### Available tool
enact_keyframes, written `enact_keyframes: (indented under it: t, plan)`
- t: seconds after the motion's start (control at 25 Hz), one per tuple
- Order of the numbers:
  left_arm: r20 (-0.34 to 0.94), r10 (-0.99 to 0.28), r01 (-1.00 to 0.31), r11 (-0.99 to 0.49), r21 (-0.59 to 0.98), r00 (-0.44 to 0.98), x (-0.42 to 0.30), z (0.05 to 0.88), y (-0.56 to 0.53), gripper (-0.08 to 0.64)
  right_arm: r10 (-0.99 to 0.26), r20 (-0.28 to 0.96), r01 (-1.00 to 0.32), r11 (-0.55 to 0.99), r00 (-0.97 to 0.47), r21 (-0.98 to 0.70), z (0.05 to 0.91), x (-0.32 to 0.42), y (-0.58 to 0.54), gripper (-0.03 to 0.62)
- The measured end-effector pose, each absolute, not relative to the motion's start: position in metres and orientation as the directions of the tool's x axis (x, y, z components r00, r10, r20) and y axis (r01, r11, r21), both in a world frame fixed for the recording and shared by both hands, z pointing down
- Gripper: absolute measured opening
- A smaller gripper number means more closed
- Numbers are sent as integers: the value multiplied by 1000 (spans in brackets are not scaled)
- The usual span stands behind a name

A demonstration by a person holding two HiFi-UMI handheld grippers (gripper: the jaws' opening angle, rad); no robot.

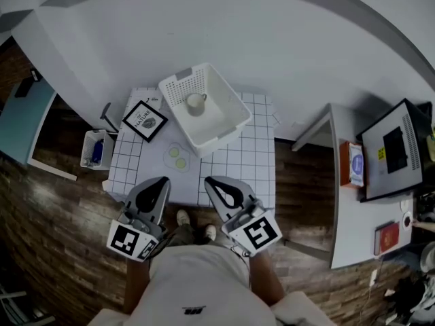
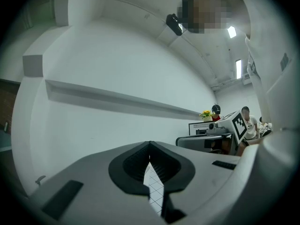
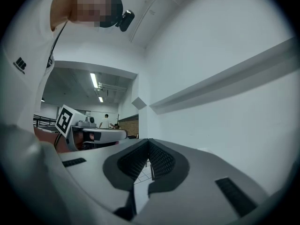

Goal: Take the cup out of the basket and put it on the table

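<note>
We have the basket (image 1: pixel 216 133) on the table (image 1: pixel 253 163), with the cup (image 1: pixel 196 102) inside it at back-left. Framed picture (image 1: pixel 144 121) is left of basket, small plate (image 1: pixel 177 157) just in front. Left gripper (image 1: pixel 164 180) and right gripper (image 1: pixel 208 180) are further in front.

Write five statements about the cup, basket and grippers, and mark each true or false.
The cup sits inside the basket. True.
The right gripper holds the cup. False: its jaws are shut, empty, short of the basket.
The basket stands on the floor. False: it stands on the table.
A framed picture lies left of the basket. True.
The left gripper is wide open. False: its jaws are together, empty.
</note>
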State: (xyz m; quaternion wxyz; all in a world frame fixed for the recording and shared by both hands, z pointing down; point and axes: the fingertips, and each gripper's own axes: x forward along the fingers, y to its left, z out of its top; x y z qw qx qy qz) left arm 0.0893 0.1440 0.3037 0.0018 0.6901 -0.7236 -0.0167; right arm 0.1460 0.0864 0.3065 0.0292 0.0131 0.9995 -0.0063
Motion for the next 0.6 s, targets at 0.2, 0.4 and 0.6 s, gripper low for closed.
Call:
enact_keyframes:
  t: [0.2, 0.4, 0.6]
  plan:
    - [-18, -999, -998, 47, 33, -47, 75, 307, 132, 5, 30, -44, 31, 999, -999, -13, 310, 132, 75, 14]
    - [-14, -1000, -999, 26, 33, -27, 58, 312, 119, 5, 20, -30, 21, 1000, -999, -3, 314, 114, 65, 12]
    - [-9, -1000, -999, 0, 35, 0, 33, 315, 103, 5, 1, -9, 1, 1000, -1000, -6, 318, 89, 50, 14]
